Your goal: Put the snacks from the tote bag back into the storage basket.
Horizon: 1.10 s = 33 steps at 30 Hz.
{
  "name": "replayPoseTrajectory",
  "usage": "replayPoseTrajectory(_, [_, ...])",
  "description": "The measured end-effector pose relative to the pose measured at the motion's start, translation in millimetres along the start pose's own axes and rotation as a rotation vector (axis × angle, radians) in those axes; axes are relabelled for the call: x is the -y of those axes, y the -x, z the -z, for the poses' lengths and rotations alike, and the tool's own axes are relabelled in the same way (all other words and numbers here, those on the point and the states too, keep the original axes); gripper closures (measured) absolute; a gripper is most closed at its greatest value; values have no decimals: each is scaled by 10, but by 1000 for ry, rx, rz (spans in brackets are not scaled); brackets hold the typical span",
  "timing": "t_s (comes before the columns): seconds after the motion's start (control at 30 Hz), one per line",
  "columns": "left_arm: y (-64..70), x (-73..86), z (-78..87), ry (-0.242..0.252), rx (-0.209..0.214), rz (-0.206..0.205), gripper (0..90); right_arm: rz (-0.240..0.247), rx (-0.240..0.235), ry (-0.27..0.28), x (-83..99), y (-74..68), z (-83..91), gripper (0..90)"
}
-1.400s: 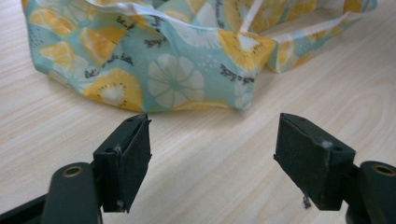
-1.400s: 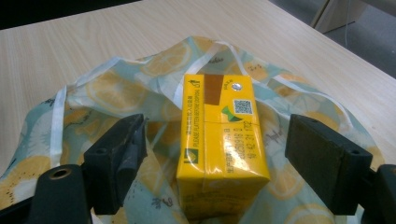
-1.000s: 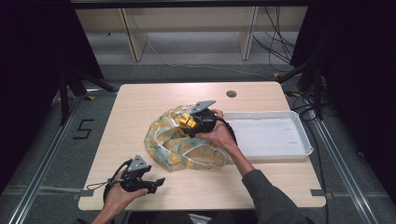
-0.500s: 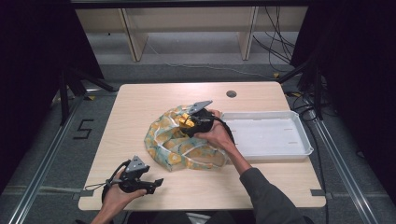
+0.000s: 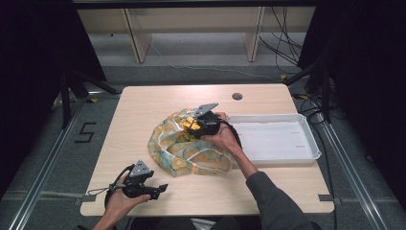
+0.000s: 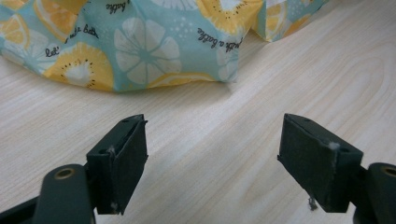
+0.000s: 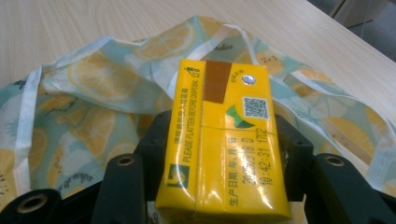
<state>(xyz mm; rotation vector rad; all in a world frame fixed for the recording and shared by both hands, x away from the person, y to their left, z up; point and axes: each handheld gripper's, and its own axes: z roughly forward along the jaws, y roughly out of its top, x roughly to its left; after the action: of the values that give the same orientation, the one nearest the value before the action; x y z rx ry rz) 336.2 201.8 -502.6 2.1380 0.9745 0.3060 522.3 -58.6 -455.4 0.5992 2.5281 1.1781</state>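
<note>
Pale wood-grain table [image 5: 143, 108] under dark surroundings served as my work surface, with a shallow white plastic tray [image 5: 311, 152] set empty along its right side, touching or just beside the bag's edge, presumably as the source or destination for items.

Centre: a crumpled turquoise fabric bag printed with yellow lemon slices [image 5: 184, 146] lay slumped on the table, its white handles [image 7: 28, 100] spread loose. I held the right gripper [image 5: 198, 125] over the bag's upper part, its jaws clenched on a yellow rectangular drink carton [image 7: 224, 140]. I gripped the carton across its narrow sides, sealed top pointing away from the camera, which kept the long axis free to slide into the bag; the carton hung just above the fabric, not yet inside it as far as I could judge. The bag's mouth was not clearly open, so the loose cloth could have blocked entry.

Lower left: I rested the left gripper [image 5: 143, 187] near the table's front edge, well apart from the carton, jaws spread wide and empty [image 6: 210, 163], aimed at the bag's near hem. I judged this a standby pose, from which I could pin or lift the cloth.
</note>
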Motion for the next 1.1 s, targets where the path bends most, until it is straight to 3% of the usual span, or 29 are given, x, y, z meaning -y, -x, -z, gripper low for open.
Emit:
replayPoseTrajectory(0.07, [2,-1,1,4,-4,10,232,-2,-4,-1,-1,7,10,510])
replayPoseTrajectory(0.17, [-17,-4,18,1,-11,-21,233,1,-20,3,-28,-9,39,515])
replayPoseTrajectory(0.33, [-1,0,6,19,-14,26,232,7,-30,40,-123,-47,135,516])
replayPoseTrajectory(0.4, [-11,3,12,29,-18,5,232,7,-35,60,-177,-70,196,517])
replayPoseTrajectory(0.47, [-12,2,22,9,-14,14,232,16,-45,73,-235,-85,265,517])
replayPoseTrajectory(0.53, [-34,-1,35,0,-16,-14,232,14,-46,95,-269,-111,313,517])
replayPoseTrajectory(0.63, [-34,3,34,6,-18,-4,232,17,-49,112,-322,-135,396,518])
replayPoseTrajectory(0.7, [-25,7,27,16,-19,24,232,10,-54,115,-342,-145,440,518])
replayPoseTrajectory(0.8, [-42,8,41,-6,-22,-1,232,23,-51,134,-375,-155,498,518])
replayPoseTrajectory(0.97, [-38,11,42,1,-21,3,232,37,-62,146,-408,-163,599,519])
replayPoseTrajectory(1.1, [-51,11,48,1,-25,-13,231,17,-52,165,-413,-176,718,519])
